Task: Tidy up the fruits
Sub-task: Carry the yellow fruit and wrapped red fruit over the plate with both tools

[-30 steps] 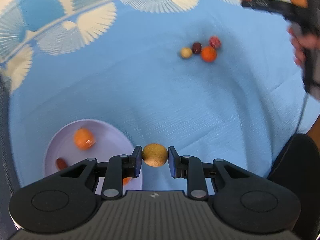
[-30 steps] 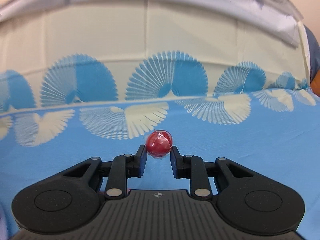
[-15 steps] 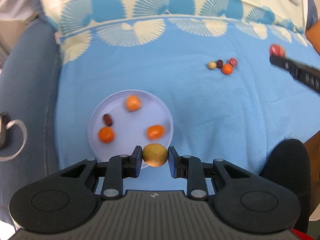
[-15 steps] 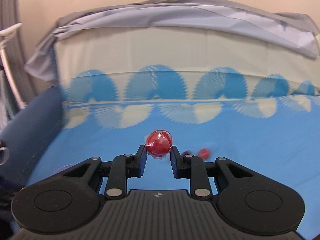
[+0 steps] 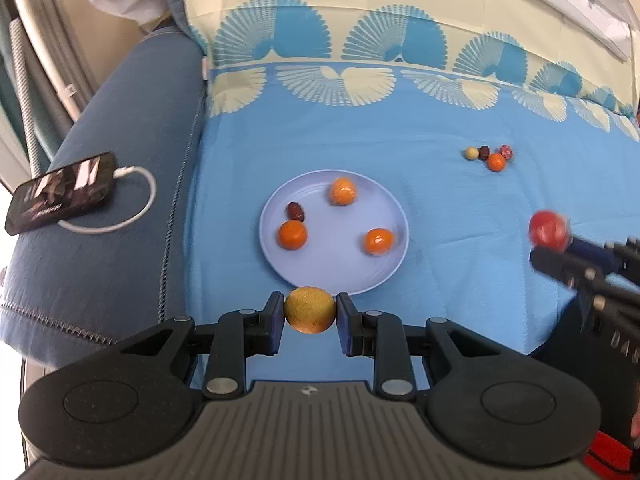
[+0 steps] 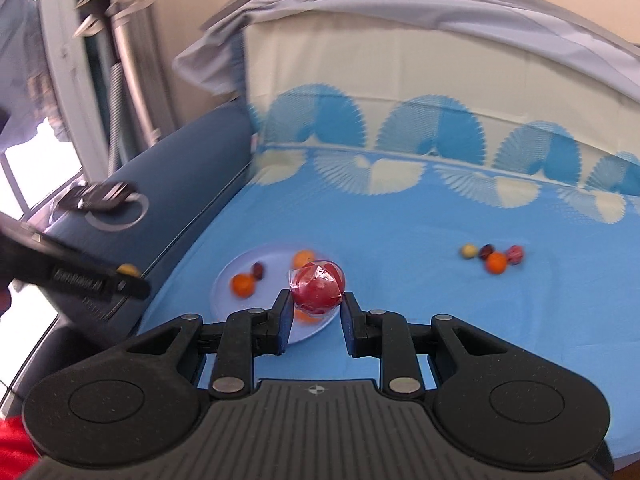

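1. The left gripper [image 5: 310,316] is clamped on a yellow-green round fruit [image 5: 310,315], held at the near rim of the pale plate [image 5: 340,276]; both pads touch the fruit's sides.
2. The right gripper [image 6: 316,312] is clamped on a red fruit in clear wrap [image 6: 317,290]; the wrap's creases show only in the right wrist view; the left wrist view shows the same fruit [image 5: 549,229] blurred, to the right of the plate and apart from it.
3. The plate holds three orange fruits and one dark red date [image 5: 296,211], all lying apart; in the right wrist view the held fruit covers part of the plate [image 6: 224,292].
4. Four loose fruits [image 5: 490,156] cluster on the blue cloth [image 5: 440,208], well beyond the plate to the right.
5. Only the left wrist view shows sharply a phone [image 5: 60,192] with a white cable [image 5: 136,216] on the dark blue armrest [image 5: 120,272]; the right wrist view blurs it.
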`<state>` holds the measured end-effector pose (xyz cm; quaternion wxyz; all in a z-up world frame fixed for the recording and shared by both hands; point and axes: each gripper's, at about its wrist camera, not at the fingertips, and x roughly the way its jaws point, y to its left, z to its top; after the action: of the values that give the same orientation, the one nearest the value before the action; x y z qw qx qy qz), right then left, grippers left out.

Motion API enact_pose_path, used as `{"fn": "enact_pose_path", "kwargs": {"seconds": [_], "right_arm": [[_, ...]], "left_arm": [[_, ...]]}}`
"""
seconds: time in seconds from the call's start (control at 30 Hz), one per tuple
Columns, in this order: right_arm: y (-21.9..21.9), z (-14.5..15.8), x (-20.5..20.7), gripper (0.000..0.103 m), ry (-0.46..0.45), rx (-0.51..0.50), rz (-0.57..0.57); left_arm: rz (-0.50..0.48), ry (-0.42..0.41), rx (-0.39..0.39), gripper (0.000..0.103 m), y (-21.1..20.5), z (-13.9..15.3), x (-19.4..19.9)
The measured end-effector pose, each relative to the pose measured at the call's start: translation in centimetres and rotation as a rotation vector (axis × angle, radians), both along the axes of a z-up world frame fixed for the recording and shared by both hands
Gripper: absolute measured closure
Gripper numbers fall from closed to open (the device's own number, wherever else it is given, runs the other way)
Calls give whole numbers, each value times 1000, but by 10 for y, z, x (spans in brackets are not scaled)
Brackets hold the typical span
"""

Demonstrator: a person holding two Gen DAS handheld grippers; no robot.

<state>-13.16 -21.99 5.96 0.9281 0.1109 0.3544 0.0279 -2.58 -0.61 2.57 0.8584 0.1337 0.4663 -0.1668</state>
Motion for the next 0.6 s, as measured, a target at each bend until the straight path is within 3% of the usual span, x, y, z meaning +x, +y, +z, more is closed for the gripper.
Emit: {"fn": "enact_pose_path", "kwargs": {"seconds": [0.3, 0.6], "right_arm": [[37, 0, -9, 76, 30, -17, 78], [39, -1, -7, 76, 39, -34, 94]], "left_arm": [[22, 1, -31, 73, 18, -3, -10], [26, 7, -45, 73, 23, -5, -9]]}}
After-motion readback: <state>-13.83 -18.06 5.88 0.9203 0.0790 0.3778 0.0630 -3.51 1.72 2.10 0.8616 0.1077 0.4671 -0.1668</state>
